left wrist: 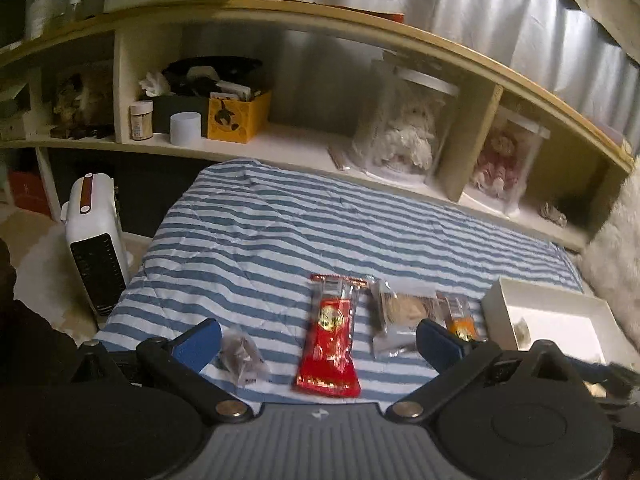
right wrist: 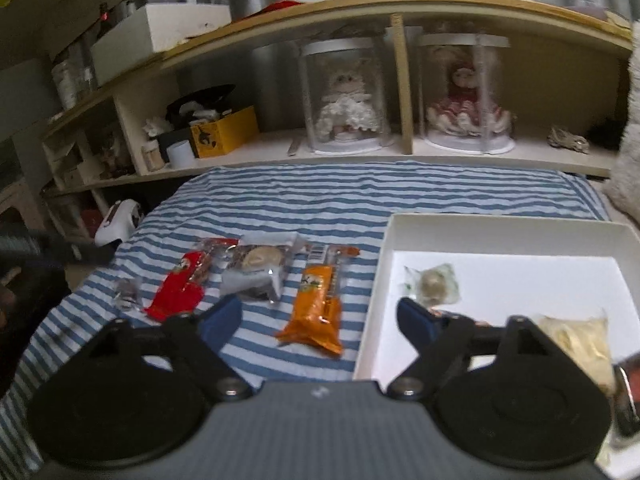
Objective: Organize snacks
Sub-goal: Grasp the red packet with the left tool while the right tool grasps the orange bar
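On the striped bed cover [right wrist: 320,196], going left to right, a small dark wrapped sweet [left wrist: 240,354] lay at about 8 o'clock in the left wrist view, with the left claw [left wrist: 318,340] hanging spread wide and empty over the row of snacks. Next came the red packet [left wrist: 329,338], lying flat almost midway between that claw's blue fingers [left wrist: 198,342], then the clear pack of brown biscuits [left wrist: 404,314] just beside it, and then the orange packet [right wrist: 318,310], which sat near the left wall of the white box [right wrist: 500,228]. The box stood at 3 o'clock in the right wrist view and already held a small greenish wrapped sweet [right wrist: 432,284] toward its left and a pale yellow bag [right wrist: 580,344] at its near right corner. The right claw [right wrist: 318,320] was also wide and held nothing, one finger over the cover near the orange packet, the other over the box floor. Judging by this, the sorting was partly done: two items were boxed and four remained on the bed. The next move probably called for lowering a claw around one packet, the orange being nearest the box, and pinching it across its narrow width; the slick wrappers might slip or crumple.
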The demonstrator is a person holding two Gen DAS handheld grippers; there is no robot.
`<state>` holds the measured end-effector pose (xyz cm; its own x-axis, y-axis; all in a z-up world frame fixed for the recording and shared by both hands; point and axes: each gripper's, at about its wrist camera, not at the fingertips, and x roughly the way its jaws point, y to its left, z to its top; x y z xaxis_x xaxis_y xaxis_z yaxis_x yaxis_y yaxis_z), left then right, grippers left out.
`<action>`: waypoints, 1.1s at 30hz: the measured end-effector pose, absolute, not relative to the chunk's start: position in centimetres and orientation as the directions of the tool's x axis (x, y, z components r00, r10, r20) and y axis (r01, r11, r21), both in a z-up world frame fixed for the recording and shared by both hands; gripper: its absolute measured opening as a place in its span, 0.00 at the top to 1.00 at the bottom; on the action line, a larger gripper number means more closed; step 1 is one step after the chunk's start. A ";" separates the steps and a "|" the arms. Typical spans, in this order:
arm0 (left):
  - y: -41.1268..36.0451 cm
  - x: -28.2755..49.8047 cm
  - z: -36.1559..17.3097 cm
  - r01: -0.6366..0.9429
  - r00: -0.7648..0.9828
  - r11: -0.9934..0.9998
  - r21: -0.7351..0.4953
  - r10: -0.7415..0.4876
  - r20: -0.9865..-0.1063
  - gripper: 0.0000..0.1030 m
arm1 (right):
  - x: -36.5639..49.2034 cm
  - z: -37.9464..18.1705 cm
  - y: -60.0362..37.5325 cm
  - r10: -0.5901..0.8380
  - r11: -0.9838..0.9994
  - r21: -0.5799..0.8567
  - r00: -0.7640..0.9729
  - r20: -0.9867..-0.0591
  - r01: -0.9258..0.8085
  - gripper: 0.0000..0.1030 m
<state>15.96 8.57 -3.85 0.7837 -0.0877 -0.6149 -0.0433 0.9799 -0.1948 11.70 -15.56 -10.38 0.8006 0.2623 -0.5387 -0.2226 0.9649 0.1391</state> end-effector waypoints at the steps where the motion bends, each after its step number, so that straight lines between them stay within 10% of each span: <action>1: 8.6 16.2 -4.0 -0.044 0.784 0.979 -0.198 -0.089 -0.615 0.06 | 12.3 -10.6 -15.2 0.265 0.964 0.134 0.795 -0.546 -0.229 0.19; 8: 7.5 18.5 -6.7 -0.006 0.753 0.976 -0.218 -0.140 -0.643 0.28 | 15.5 -12.1 -13.4 0.293 0.955 0.143 0.767 -0.571 -0.259 0.32; 33: 5.4 21.3 -12.2 0.025 0.639 0.996 -0.083 -0.080 -0.765 0.54 | 18.1 -16.2 -9.8 0.156 0.953 -0.099 0.743 -0.651 -0.287 0.58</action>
<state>21.32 5.39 -12.23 0.6395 -0.0798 -0.7646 0.0247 0.9962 -0.0833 18.12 -9.84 -16.16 0.7428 0.1562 -0.6510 -0.2874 0.9526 -0.0994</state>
